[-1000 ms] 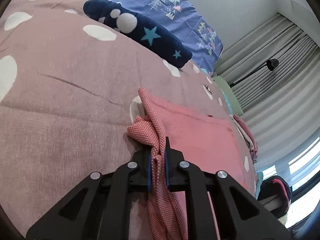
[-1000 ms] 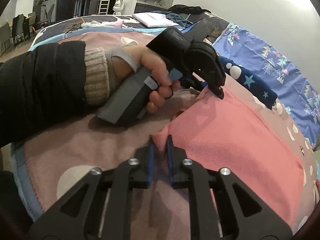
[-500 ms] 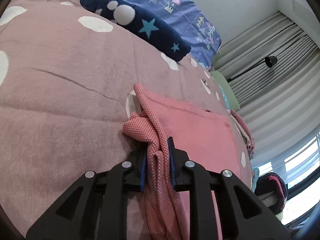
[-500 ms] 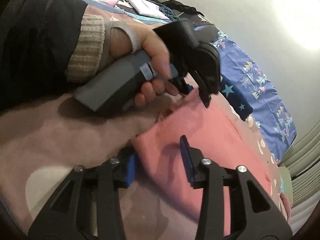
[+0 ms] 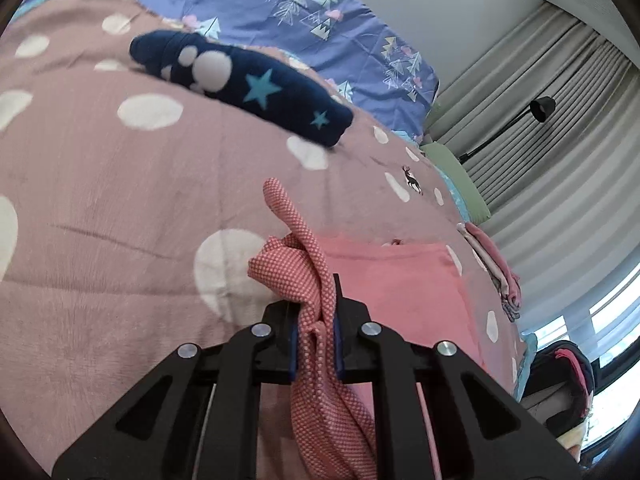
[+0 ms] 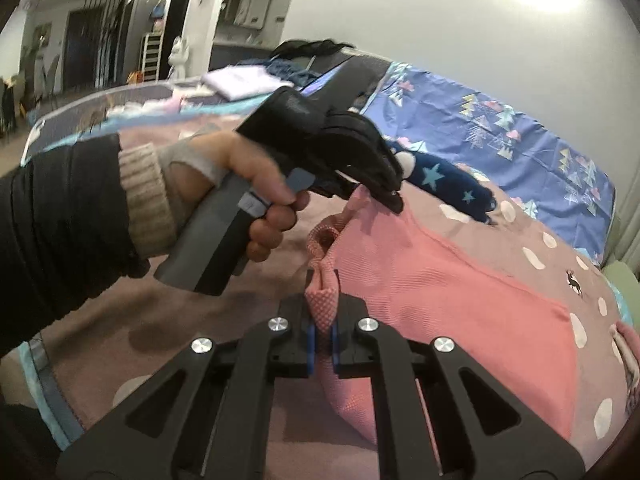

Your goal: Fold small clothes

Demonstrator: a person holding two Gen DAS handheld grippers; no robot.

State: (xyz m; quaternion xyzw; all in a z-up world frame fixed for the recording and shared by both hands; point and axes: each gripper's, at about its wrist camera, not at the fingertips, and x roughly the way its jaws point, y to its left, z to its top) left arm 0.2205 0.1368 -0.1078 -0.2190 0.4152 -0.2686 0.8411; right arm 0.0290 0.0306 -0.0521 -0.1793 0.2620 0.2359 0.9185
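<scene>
Here two grippers work one pink garment on a bed with a dotted mauve blanket. In the right wrist view, a hand at the left carries the left gripper, whose tips bite the garment's far corner. The left wrist view shows the left gripper with its jaws closing on a bunched fold of the checked pink cloth, which hangs down between the pads. The right gripper has its jaws drawn together, clamped on the garment's near corner. The garment's held edge is lifted; the rest lies flat on the blanket toward the bed's right side.

One folded navy piece with stars sits further back, well apart from the garment, near a blue patterned sheet along the wall. One small folded stack rests at the bed's right edge, near the curtains. Bare blanket spreads wide to the left of the garment and between it and the navy piece.
</scene>
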